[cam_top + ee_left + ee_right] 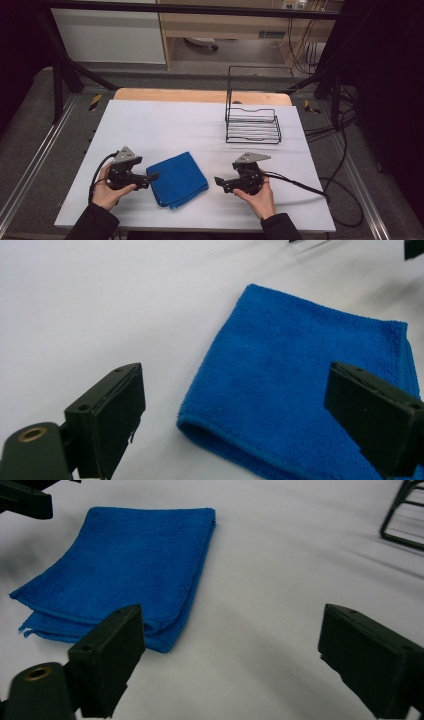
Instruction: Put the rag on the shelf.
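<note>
A folded blue cloth (178, 180) lies flat on the white table (165, 125), toward the near edge and roughly midway between the two hand-held grippers. It is folded into several layers, with the stacked edges visible along one side in the right gripper view (120, 575). The surface appears smooth and without bunching.

The left gripper (154, 176) is held low over the table at the left of the cloth, jaws pointing right toward it. Its tips stand at the cloth's left edge; whether they touch the fabric cannot be told from above. In the left gripper view (235, 415) the jaws are spread wide, with a corner of the cloth (305, 385) lying on the table between and beyond them. The pads do not press on it.

The right gripper (218, 181) is held at the right of the cloth, jaws pointing left toward it, with a clear strip of bare table between its tips and the cloth's right edge. In the right gripper view (230, 665) the jaws are likewise spread wide, with only table surface between them; the cloth lies beyond the left jaw.

A person's hand grasps each gripper body from the near side, dark sleeves entering at the near edge. A black wire rack (252, 120) stands on the far right part of the table, well apart from the cloth and both grippers.
</note>
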Tool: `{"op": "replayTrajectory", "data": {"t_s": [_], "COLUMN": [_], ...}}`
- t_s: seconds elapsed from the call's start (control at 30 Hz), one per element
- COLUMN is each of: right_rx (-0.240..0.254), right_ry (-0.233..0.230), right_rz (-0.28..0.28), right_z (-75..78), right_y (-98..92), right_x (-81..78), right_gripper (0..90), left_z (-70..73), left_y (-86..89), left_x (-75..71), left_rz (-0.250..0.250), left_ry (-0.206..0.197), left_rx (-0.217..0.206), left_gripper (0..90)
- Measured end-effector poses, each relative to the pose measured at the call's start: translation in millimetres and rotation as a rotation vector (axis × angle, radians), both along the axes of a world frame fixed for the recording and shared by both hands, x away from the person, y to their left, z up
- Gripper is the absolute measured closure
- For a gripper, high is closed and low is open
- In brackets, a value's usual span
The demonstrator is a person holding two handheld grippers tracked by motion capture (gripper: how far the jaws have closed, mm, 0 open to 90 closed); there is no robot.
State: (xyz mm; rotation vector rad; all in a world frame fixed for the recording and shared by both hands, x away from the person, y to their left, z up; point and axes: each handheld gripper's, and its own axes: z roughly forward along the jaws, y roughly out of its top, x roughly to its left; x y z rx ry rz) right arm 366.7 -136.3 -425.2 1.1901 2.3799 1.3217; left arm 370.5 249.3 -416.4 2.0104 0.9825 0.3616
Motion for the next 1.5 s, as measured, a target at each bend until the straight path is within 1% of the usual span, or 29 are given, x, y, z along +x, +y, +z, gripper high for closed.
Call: {"op": "replayTrajectory", "data": {"t_s": [0.07, 0.17, 0.2, 0.23, 0.3, 0.33, 0.43, 0.47, 0.5, 0.57, 0.6, 0.67, 0.93, 1.0, 1.07, 1.17, 1.23, 1.3, 1.37, 1.5], "right_rx": [0.003, -0.010, -0.012, -0.016, -0.015, -0.020, -0.039, -0.035, -0.030, -0.037, -0.040, -0.037, -0.043, -0.036, -0.034, -0.021, -0.014, -0.009, -0.007, -0.003], "right_ry": [0.001, -0.001, 0.013, 0.016, 0.022, 0.017, 0.020, 0.030, 0.035, 0.041, 0.055, 0.056, 0.084, 0.100, 0.095, 0.106, 0.112, 0.116, 0.119, 0.103], "right_rz": [0.005, 0.013, 0.011, 0.012, 0.015, 0.018, 0.020, 0.020, 0.020, 0.021, 0.019, 0.022, 0.027, 0.023, 0.025, 0.021, 0.022, 0.023, 0.030, 0.032], "right_z": [-3.3, -7.0, -7.8, -8.7, -10.7, -12.0, -16.2, -17.3, -18.5, -20.2, -20.5, -21.7, -27.7, -29.6, -31.0, -31.6, -31.0, -29.6, -26.4, -14.3], "right_y": [7.9, 20.2, 24.3, 28.5, 35.5, 38.2, 45.4, 46.8, 47.5, 48.0, 48.2, 48.8, 51.3, 52.6, 53.1, 53.8, 53.6, 53.0, 51.6, 45.1], "right_x": [1.0, 1.8, 1.6, 2.0, 1.3, 1.1, -1.0, -1.6, -2.0, -2.4, -2.7, -3.3, -5.2, -6.1, -6.9, -7.7, -7.6, -7.6, -7.1, -6.3], "right_gripper": [16.8, 23.6, 24.6, 24.9, 30.2, 32.3, 40.0, 43.1, 45.6, 49.7, 52.4, 56.4, 66.9, 69.3, 72.1, 77.9, 82.2, 84.5, 85.4, 86.0], "left_z": [-0.6, -2.6, -3.3, -3.7, -4.1, -4.5, -5.6, -5.5, -5.3, -5.2, -4.8, -4.8, -6.3, -6.3, -6.0, -6.4, -6.4, -6.1, -5.5, -4.9], "left_y": [5.2, 11.8, 12.8, 13.5, 13.9, 13.7, 11.8, 11.2, 10.9, 10.1, 10.7, 11.9, 12.8, 13.0, 13.5, 13.0, 12.8, 12.8, 13.2, 12.3], "left_x": [-0.4, 0.0, 0.3, 0.5, 1.4, 2.0, 2.8, 2.5, 2.3, 1.6, 1.8, 2.2, 2.8, 2.7, 2.8, 2.8, 2.7, 2.5, 2.2, 1.6], "left_rz": [0.010, 0.024, 0.027, 0.027, 0.027, 0.027, 0.028, 0.024, 0.021, 0.021, 0.017, 0.025, 0.035, 0.035, 0.035, 0.037, 0.036, 0.036, 0.033, 0.026], "left_ry": [-0.006, 0.002, 0.007, 0.008, 0.007, 0.009, 0.010, 0.013, 0.011, 0.010, 0.007, 0.007, 0.013, 0.012, 0.012, 0.013, 0.012, 0.012, 0.013, 0.013], "left_rx": [-0.006, -0.008, -0.010, -0.008, -0.001, -0.001, 0.005, 0.005, 0.009, 0.004, 0.008, 0.003, 0.003, 0.004, 0.006, 0.003, 0.005, 0.003, 0.003, 0.000], "left_gripper": [9.3, 9.4, 9.4, 9.4, 9.4, 9.4, 9.4, 9.4, 9.4, 9.4, 9.4, 9.4, 9.4, 9.4, 9.4, 9.5, 9.4, 9.4, 9.4, 9.5]}}
